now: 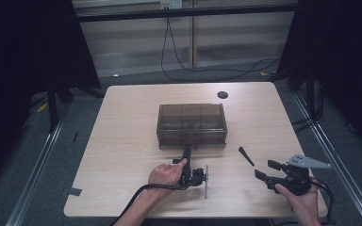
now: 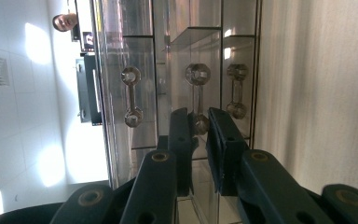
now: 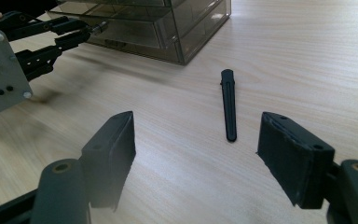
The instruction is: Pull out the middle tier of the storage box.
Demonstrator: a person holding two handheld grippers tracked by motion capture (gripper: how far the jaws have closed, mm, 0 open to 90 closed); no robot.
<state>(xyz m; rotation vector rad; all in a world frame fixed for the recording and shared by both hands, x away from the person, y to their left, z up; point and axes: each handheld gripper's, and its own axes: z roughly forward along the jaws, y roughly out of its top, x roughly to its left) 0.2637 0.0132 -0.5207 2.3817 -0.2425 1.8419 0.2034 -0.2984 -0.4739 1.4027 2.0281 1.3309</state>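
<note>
Right gripper (image 3: 196,154) open, black clip (image 3: 228,105) just ahead.

table (image 1: 122,141) | grommet hole (image 1: 222,94) far edge | cables (image 1: 193,66) on floor beyond

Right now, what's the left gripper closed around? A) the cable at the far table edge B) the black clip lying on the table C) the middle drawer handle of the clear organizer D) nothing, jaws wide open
C: in the left gripper view the left gripper has its jaws nearly together around the lower knob of the middle handle of the drawer organizer; the black clip lies free on the table.
</note>
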